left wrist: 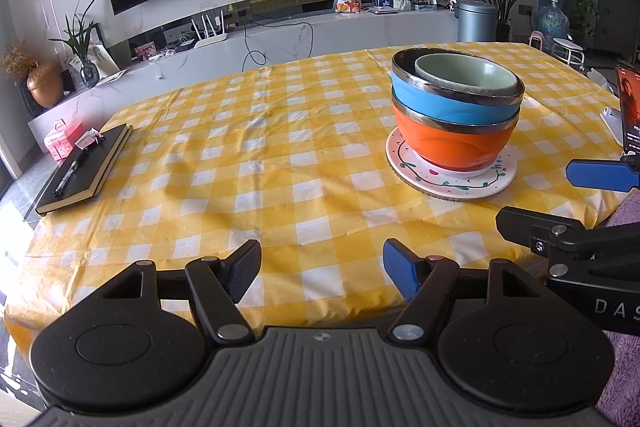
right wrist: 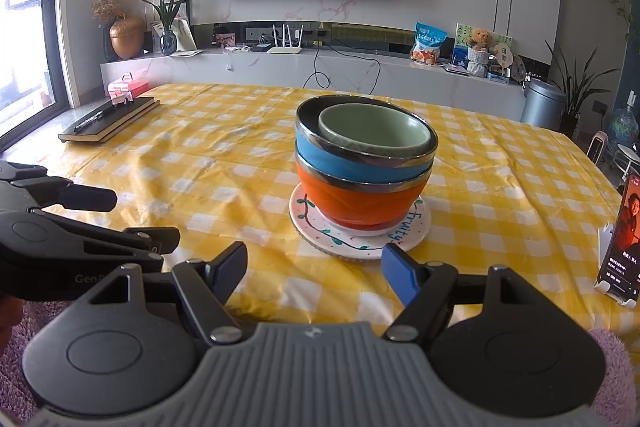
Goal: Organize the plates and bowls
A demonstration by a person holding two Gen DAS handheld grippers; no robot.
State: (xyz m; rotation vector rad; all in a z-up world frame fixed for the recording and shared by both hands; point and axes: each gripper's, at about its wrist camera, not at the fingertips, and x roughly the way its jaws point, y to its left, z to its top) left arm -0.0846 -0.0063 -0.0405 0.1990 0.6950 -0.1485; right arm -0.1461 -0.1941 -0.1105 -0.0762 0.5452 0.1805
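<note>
Green bowl (right wrist: 376, 131) in blue bowl (right wrist: 340, 159) in orange bowl (right wrist: 356, 203), on plate (right wrist: 360, 243) | both tools agape, empty

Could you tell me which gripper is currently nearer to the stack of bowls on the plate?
Right. The right gripper sits open just in front of the plate under the bowl stack. The left gripper, also open, is farther off, with the stack up to its right.

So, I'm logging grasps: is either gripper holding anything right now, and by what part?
Nothing is held. The left gripper and right gripper both stand open over the tablecloth, short of the bowl stack.
</note>
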